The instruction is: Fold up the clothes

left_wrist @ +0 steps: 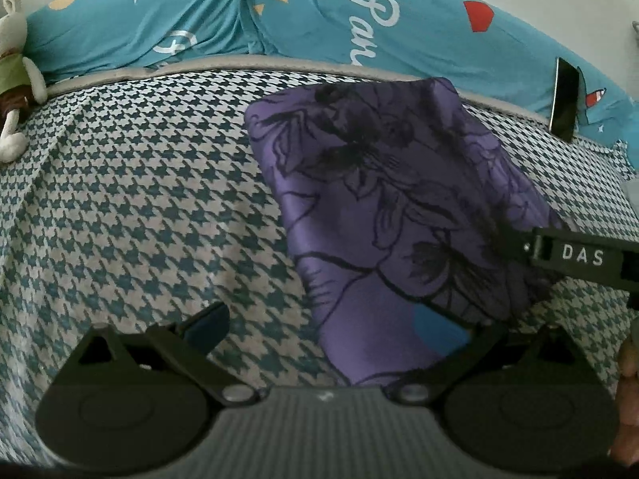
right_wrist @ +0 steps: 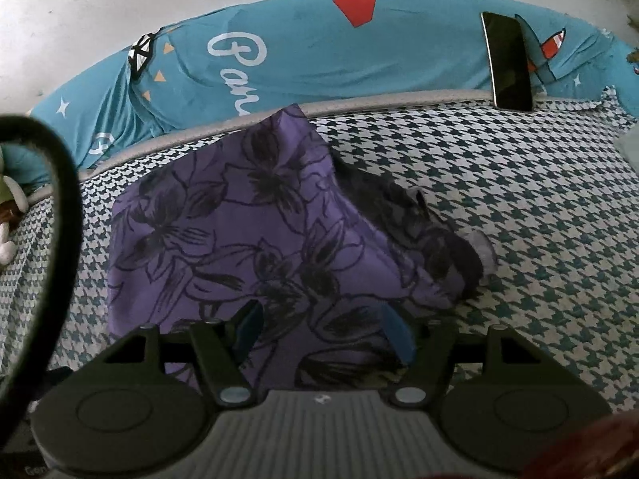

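Observation:
A purple garment with black flower outlines lies folded on the houndstooth bedsheet. My left gripper stands open at the garment's near corner, its blue right pad against the cloth and its left finger over bare sheet. A finger of the right gripper, marked "DAS", reaches in from the right over the garment's right edge. In the right wrist view the same garment spreads ahead, with a dark rumpled part on its right. My right gripper is open, with cloth lying between its fingers.
A long teal pillow with white lettering runs along the far edge of the bed. A dark phone leans against it at the right. A stuffed toy sits at the far left. A black cable curves across the right wrist view's left side.

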`<act>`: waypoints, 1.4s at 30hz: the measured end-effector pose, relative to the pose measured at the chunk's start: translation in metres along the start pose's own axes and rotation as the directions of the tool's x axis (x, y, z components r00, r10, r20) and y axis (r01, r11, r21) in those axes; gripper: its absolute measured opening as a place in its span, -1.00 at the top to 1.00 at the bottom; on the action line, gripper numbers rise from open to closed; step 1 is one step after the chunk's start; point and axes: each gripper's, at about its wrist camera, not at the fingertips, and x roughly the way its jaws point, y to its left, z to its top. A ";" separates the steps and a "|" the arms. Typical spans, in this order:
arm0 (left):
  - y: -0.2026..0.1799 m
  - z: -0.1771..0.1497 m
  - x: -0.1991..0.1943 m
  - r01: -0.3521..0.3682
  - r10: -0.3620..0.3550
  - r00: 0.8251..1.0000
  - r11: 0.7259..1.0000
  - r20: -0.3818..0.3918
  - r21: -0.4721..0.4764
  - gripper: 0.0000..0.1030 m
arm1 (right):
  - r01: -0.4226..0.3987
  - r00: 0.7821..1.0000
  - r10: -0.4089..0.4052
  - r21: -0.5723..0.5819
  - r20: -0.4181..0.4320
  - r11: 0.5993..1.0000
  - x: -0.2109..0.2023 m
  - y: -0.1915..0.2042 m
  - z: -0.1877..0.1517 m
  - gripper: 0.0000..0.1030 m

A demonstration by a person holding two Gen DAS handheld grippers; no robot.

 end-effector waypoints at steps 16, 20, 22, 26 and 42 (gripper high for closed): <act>0.000 0.014 0.007 0.094 -0.093 0.994 0.996 0.048 -0.006 -0.99 | -0.045 0.998 0.043 0.056 0.039 0.997 -0.003 -0.049 0.002 -0.47; 0.004 0.020 0.013 0.116 -0.115 0.992 0.993 0.059 -0.013 -0.99 | -0.061 0.998 0.058 0.086 0.039 0.994 0.001 -0.068 0.002 -0.47; 0.006 0.023 0.017 0.127 -0.126 0.990 0.992 0.056 -0.020 -0.99 | -0.076 0.997 0.073 0.110 0.036 0.991 0.005 -0.077 0.002 -0.48; 0.012 0.027 0.025 0.154 -0.152 0.988 0.987 0.039 -0.048 -0.99 | -0.097 0.995 0.093 0.158 0.033 0.983 0.013 -0.091 0.006 -0.49; 0.018 0.033 0.048 0.100 -0.100 0.995 0.993 0.002 -0.067 -0.99 | -0.120 0.993 0.121 0.162 0.001 0.979 0.047 -0.090 0.004 -0.70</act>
